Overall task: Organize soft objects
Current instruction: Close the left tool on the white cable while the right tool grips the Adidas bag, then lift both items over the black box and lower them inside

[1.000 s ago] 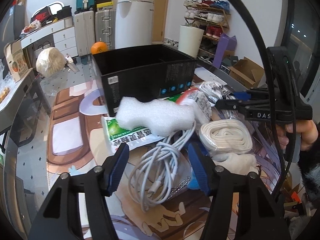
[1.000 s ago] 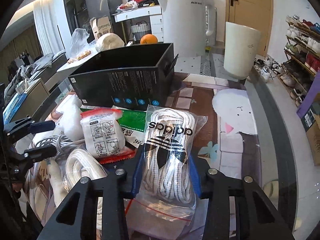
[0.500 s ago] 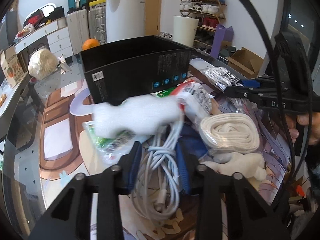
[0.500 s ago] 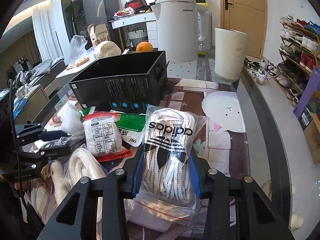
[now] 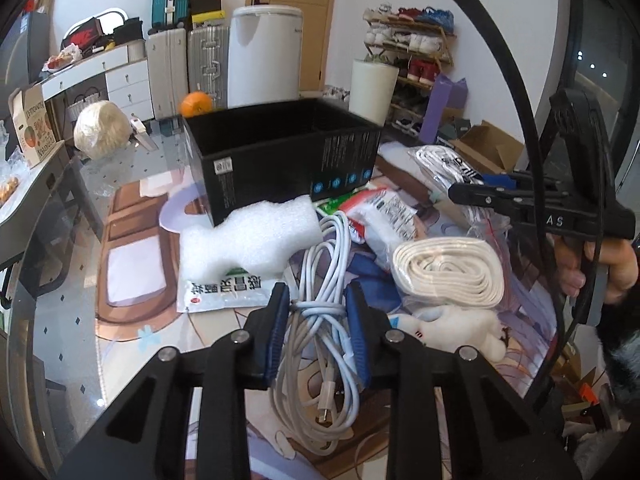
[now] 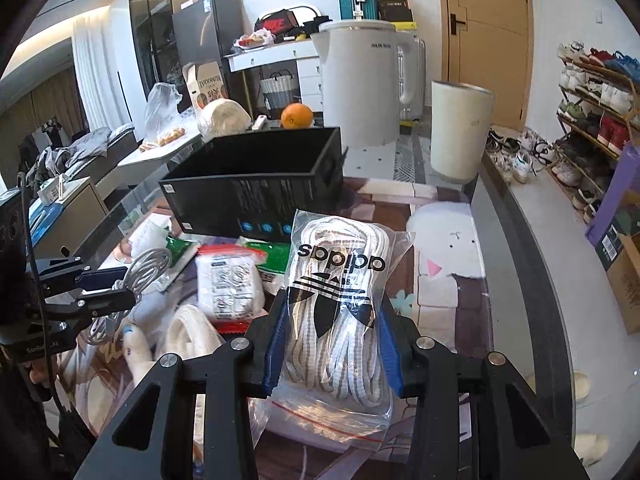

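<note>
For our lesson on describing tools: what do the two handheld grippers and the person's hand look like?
Each gripper, left gripper and right gripper, has angular black fingers with silver screws and ribbed blue pads. Seen side-on, the right gripper carries white letters "AS" and a black cable arcs past it. The bare hand holding it emerges from a dark sleeve.

Left gripper (image 5: 317, 332) and right gripper (image 6: 331, 338), both clamped tight.
</note>
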A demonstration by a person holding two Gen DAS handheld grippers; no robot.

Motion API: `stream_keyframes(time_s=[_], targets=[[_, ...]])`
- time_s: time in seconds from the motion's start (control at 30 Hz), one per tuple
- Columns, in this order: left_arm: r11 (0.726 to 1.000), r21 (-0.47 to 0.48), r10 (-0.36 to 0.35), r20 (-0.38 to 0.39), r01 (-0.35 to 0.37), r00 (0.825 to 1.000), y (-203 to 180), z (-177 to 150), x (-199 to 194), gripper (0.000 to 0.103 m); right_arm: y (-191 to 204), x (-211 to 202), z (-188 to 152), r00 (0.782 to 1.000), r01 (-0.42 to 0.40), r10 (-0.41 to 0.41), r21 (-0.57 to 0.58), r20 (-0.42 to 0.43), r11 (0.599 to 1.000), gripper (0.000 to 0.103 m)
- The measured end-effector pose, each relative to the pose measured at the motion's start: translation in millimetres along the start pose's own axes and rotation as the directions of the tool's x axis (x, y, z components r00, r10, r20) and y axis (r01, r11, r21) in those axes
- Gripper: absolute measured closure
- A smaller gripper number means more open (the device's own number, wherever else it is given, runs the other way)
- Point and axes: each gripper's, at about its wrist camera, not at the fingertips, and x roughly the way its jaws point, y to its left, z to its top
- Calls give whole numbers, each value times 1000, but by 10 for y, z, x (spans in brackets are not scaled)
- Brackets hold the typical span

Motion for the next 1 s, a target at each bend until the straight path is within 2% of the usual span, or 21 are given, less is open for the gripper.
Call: stream_keyframes(time_s=[0.37,0.53,1.0], targets=[[999,-19,-46,94,48,995,-60,121,-237,76,72,-334,61,995,-5,6,-10,99,1000,63],[999,-20,-42,145,45,989,-80,251,-302,76,97,-501,143,989,-3,6,-20,149,1000,63],[997,-51,65,249,-54,966,39,472,-351,76,239,-518,362,979,-48,62,-72,192,996,63]])
